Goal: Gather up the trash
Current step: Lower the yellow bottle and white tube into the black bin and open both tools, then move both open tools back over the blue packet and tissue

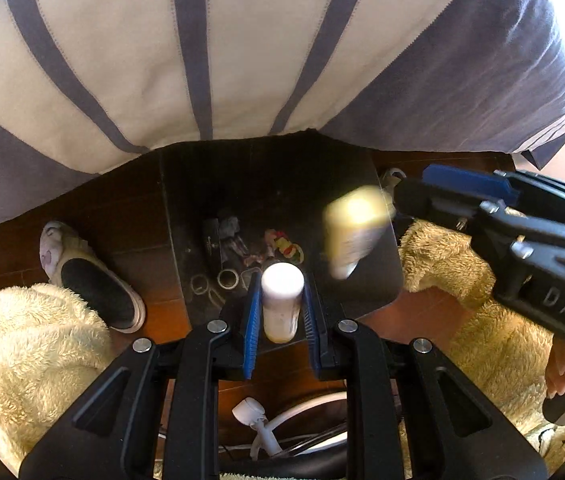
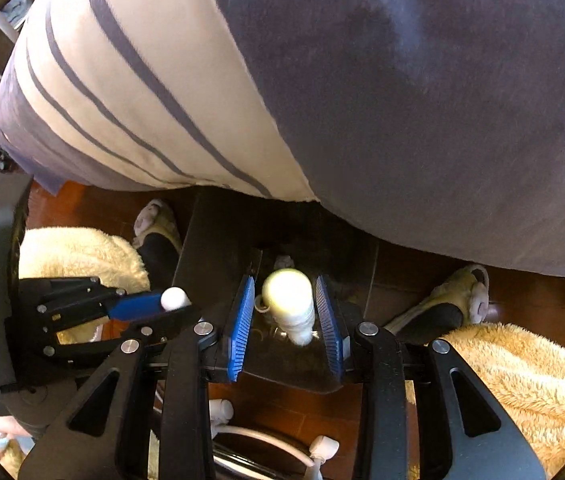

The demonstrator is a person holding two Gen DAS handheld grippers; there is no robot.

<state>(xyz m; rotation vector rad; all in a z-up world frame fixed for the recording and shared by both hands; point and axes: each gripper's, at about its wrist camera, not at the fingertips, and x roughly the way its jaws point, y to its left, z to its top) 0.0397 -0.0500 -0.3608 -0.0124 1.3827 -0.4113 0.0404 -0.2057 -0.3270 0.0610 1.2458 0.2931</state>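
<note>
Two hand-held grippers hang over a dark waste bin [image 1: 378, 280] at the centre of both wrist views, beneath the person's striped top. The left gripper [image 1: 281, 312] is clenched on a small white bottle [image 1: 281, 300], blue pads pressed to both its sides, directly above the litter lying on the bin's floor. The right gripper [image 2: 286, 320] stands with its pads clear of a pale yellowish bottle [image 2: 288, 304], which appears blurred between them and over the bin (in the left view it smears at centre right, just off the right gripper's fingertips, seemingly mid-fall). The risk lies at the bin's right rim: the loosed bottle looks close to that edge and could clip it and bounce to the wooden floor [image 1: 130, 216], near a slipper [image 1: 94, 276] and fleecy trouser legs [image 1: 30, 352]. Letting go of the white bottle off-centre invites the same miss
</note>
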